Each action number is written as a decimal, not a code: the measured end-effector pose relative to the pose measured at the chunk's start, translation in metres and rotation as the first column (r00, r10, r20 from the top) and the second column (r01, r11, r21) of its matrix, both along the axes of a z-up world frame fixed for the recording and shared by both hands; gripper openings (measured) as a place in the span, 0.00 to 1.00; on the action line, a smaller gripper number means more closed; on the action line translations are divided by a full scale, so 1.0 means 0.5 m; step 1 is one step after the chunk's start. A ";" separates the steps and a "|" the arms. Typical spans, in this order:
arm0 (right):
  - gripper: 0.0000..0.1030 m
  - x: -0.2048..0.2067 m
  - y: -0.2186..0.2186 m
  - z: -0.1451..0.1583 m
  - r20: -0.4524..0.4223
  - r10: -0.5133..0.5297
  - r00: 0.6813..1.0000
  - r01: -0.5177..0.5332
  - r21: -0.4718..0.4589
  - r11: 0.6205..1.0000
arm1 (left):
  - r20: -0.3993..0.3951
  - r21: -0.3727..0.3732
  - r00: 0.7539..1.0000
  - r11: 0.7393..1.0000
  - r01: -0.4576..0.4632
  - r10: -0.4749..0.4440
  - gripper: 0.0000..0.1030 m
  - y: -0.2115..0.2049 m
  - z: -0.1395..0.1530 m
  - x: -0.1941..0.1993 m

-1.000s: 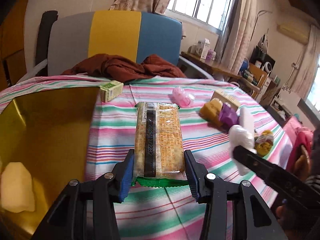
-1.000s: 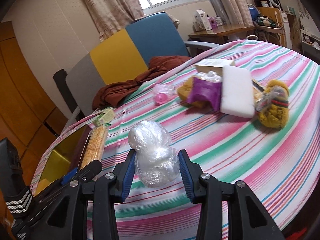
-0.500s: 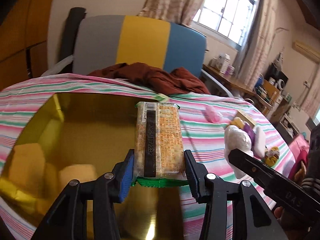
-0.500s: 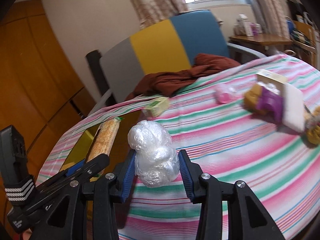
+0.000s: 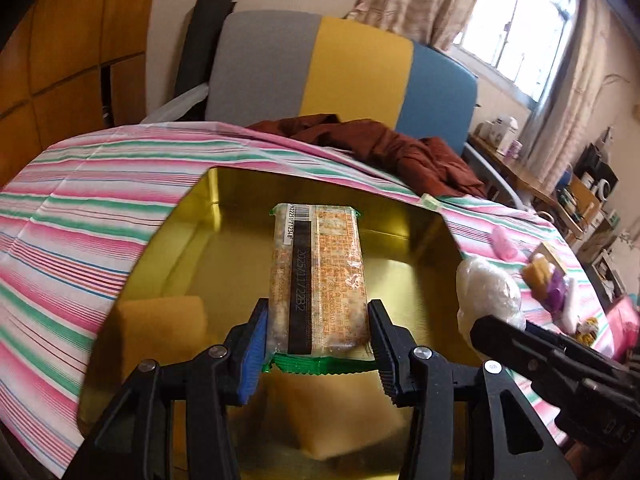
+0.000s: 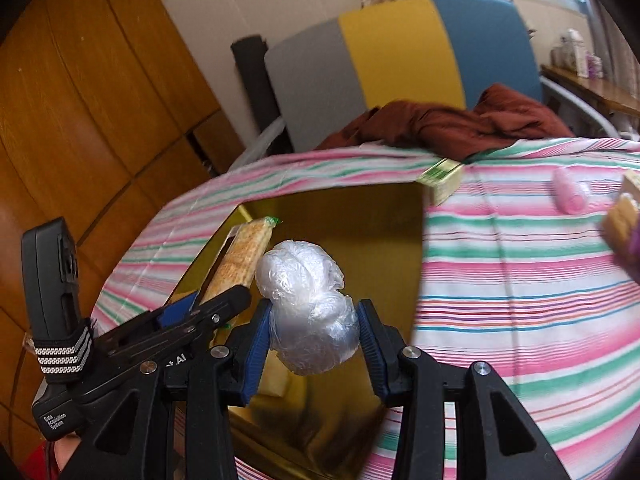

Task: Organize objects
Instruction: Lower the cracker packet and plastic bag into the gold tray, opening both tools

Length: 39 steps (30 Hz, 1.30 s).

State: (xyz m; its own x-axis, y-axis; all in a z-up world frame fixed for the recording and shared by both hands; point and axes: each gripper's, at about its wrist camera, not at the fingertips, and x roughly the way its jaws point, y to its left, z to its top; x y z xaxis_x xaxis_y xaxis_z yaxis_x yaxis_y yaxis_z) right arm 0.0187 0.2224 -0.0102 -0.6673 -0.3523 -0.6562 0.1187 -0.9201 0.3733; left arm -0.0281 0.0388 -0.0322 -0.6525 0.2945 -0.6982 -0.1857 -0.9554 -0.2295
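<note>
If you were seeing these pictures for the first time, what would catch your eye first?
The shiny gold tin on the striped tablecloth, with both grippers above it. The left gripper is shut on a cracker packet, and beside it the right gripper clamps a crumpled plastic bundle.

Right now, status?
Left tongs shut on cracker pack. Right tongs shut on plastic-wrap ball. Both over gold tin; sponges inside.

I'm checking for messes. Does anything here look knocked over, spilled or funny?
Nothing is spilled or broken. The one untidy thing is the brown cloth bunched up at the table's far edge by the chair. The cracker pack and plastic bundle look intact.
</note>
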 end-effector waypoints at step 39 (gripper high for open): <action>0.49 -0.112 -0.029 -0.025 0.139 -0.005 0.990 0.024 -0.134 0.991 | 0.003 0.052 0.956 0.955 -0.294 0.294 0.95 -0.129 0.019 -0.027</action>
